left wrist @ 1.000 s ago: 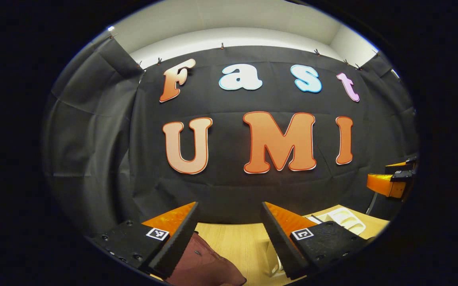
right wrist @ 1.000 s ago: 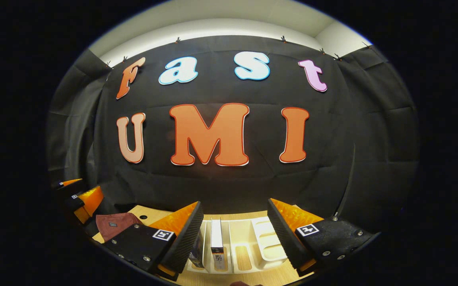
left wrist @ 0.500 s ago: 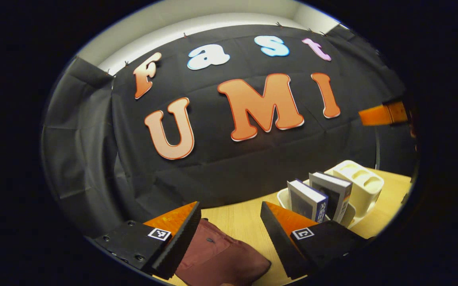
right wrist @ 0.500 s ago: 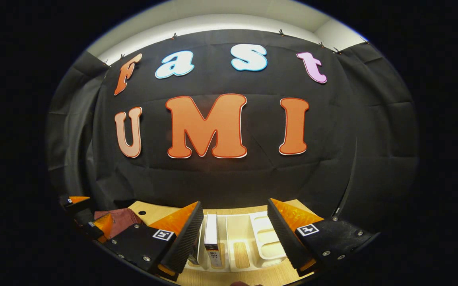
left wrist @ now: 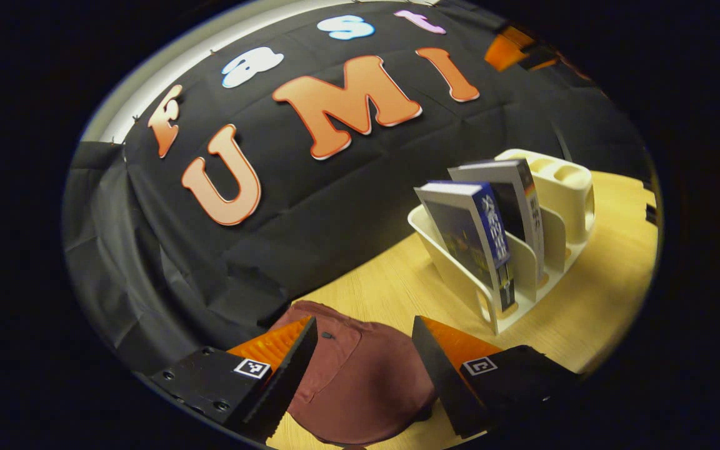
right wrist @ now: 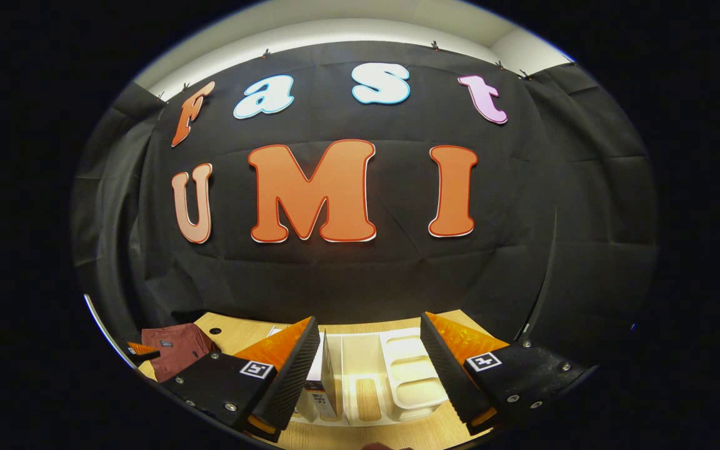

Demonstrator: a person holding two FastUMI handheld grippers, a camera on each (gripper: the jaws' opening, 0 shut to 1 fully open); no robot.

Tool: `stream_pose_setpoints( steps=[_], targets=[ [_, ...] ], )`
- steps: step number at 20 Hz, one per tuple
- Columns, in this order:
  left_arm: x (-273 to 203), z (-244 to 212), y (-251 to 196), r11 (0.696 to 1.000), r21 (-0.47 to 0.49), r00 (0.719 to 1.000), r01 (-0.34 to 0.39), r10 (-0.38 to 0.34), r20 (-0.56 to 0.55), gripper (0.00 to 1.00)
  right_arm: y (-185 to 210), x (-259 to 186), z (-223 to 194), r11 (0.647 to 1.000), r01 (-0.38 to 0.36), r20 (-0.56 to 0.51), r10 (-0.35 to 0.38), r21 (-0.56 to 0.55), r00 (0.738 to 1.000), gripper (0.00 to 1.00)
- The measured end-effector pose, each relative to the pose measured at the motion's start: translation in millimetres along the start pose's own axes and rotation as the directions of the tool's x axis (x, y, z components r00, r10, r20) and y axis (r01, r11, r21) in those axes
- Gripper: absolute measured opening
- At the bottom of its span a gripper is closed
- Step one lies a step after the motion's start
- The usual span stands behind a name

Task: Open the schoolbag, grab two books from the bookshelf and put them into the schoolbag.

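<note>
On bookshelf [left wrist: 560,206]: 2 books [left wrist: 482,234], spines illegible.

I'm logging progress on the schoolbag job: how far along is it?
Nothing looks done yet. The maroon schoolbag lies closed on the table, with the left tongs open just above it, seemingly about to open it. Both books stand in the white bookshelf; the right tongs hang open over it. Left: open the bag, move both books.
</note>
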State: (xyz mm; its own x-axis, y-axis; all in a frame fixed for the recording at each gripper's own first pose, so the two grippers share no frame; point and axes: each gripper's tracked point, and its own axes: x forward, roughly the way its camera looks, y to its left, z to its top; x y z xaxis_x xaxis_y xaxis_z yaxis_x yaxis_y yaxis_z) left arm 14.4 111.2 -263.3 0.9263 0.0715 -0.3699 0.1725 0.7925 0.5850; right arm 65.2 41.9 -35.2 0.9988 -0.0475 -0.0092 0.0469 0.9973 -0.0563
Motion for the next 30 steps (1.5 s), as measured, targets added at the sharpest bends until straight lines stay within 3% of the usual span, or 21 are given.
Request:
stream_pose_setpoints(
  steps=[7,14,16,23,24,27,28,29,30],
  targets=[
    [9.7,-81.3,-43.4,0.98,0.179,0.978,0.082,-0.044,-0.205,0.98,-12.9,2.3,-5.7,1.0,0.011,-0.01,-0.011,0.004,1.0,0.96],
    [5.1,-119.5,-65.6,0.955,0.267,0.953,0.131,-0.047,-0.298,0.98,-24.1,4.6,-10.2,1.0,0.02,-0.018,-0.02,0.015,1.0,0.96],
    [4.4,-122.0,-68.4,0.944,0.304,0.954,0.129,-0.034,-0.299,0.97,-27.2,4.7,-11.0,1.0,0.022,-0.019,-0.022,0.017,1.0,0.96],
    [7.3,-141.9,-58.3,0.951,0.297,0.921,0.087,0.037,-0.388,0.96,-38.6,6.1,-15.5,0.999,0.02,-0.024,-0.019,0.028,1.0,0.96],
    [7.4,-142.1,-54.3,0.952,0.295,0.917,0.08,0.046,-0.397,0.94,-40.7,6.7,-16.9,0.999,0.018,-0.027,-0.017,0.034,0.999,0.96],
    [5.4,-145.8,-55.9,0.96,0.256,0.895,0.109,0.017,-0.445,0.56,-44.3,9.2,-19.1,0.999,0.011,-0.033,-0.009,0.047,0.999,0.96],
    [6.1,-144.2,-54.1,0.96,0.256,0.892,0.111,0.017,-0.452,0.6,-45.0,10.1,-19.7,0.999,0.006,-0.033,-0.004,0.051,0.999,0.96],
    [6.6,-142.4,-51.1,0.96,0.257,0.888,0.112,0.02,-0.46,0.4,-45.2,11.1,-20.0,0.999,0.001,-0.033,0.0,0.054,0.999,0.96],
    [5.5,-141.0,-49.4,0.962,0.248,0.88,0.115,0.017,-0.474,0.34,-47.3,12.3,-21.0,0.998,-0.004,-0.033,0.006,0.059,0.999,0.96]
  ],
)
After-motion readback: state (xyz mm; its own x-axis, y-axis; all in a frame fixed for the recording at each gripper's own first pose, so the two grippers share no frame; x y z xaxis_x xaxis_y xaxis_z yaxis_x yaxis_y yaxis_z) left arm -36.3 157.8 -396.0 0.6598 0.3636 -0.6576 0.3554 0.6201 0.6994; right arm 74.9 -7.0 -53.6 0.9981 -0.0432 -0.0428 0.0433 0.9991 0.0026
